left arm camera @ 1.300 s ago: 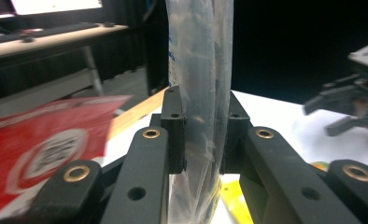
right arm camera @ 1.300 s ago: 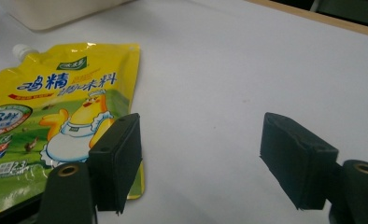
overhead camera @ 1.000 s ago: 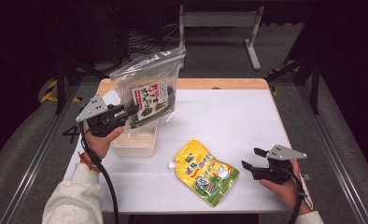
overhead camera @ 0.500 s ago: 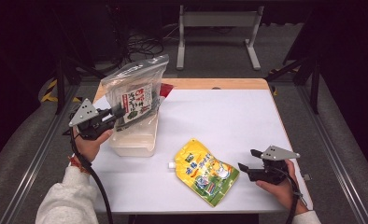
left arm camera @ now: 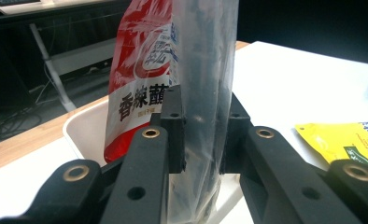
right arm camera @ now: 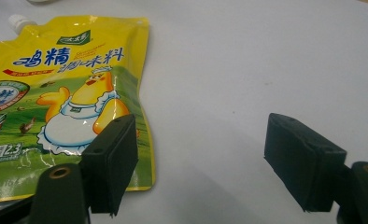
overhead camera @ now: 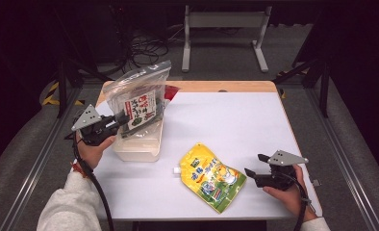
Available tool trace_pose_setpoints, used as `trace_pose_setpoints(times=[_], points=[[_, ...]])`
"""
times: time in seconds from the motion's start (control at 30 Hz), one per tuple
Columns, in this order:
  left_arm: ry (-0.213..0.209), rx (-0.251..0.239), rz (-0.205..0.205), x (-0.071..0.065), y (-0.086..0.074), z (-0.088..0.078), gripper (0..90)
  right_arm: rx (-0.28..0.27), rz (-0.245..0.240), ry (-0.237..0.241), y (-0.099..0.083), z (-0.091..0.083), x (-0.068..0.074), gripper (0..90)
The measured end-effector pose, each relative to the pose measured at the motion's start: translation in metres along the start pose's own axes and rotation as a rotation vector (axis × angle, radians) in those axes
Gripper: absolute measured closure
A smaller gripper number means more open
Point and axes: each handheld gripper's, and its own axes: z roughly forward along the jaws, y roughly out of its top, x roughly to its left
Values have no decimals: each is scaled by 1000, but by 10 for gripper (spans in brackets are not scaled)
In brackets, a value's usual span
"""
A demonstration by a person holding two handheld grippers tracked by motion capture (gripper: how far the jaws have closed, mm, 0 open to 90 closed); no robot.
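Observation:
My left gripper (overhead camera: 121, 120) is shut on a clear plastic bag (overhead camera: 139, 103) with a dark snack pack inside, holding it upright over a white tub (overhead camera: 135, 149) at the table's left. In the left gripper view the clear bag (left arm camera: 205, 70) is pinched between the jaws, with a red snack packet (left arm camera: 140, 79) standing in the tub (left arm camera: 81, 130) behind it. A yellow spouted pouch (overhead camera: 210, 176) with a cartoon chicken lies flat at the front centre. My right gripper (overhead camera: 256, 164) rests open just right of it; the pouch (right arm camera: 56, 98) lies beside its left jaw.
The white table top (overhead camera: 226, 120) has a wooden strip along its far edge (overhead camera: 216, 86). A metal stand (overhead camera: 223, 29) and cables lie on the dark floor beyond. A corner of the red packet (overhead camera: 170, 91) peeks out behind the bag.
My left gripper has drawn the clear bag leftward and toward me, over the tub. The right gripper has barely shifted beside the pouch.

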Motion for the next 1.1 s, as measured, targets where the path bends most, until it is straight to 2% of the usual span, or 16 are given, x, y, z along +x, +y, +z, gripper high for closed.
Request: trace_pose_setpoints(times=[0.1,0.33,0.4,0.47,0.53,0.7,0.77,0.87,1.1], points=[[-7,6,17,-3,-2,2,770,2,-2,4,0,0,0,258],[-16,3,10,-4,-3,5,770,8,-4,10,-1,2,1,258],[-21,-6,4,-2,-4,5,770,10,-7,8,-1,2,1,258],[-21,-1,29,1,-2,6,768,11,-9,11,0,3,2,257],[-21,10,38,6,0,8,768,12,-6,13,-1,3,2,257],[-37,-17,9,14,-9,9,768,19,-9,20,0,5,3,257],[-36,11,32,12,-12,10,769,23,-11,18,0,6,3,257],[-36,26,26,12,-15,9,770,30,-5,21,-1,7,2,256],[-35,46,-32,18,-30,5,771,34,-4,24,-1,7,2,253]])
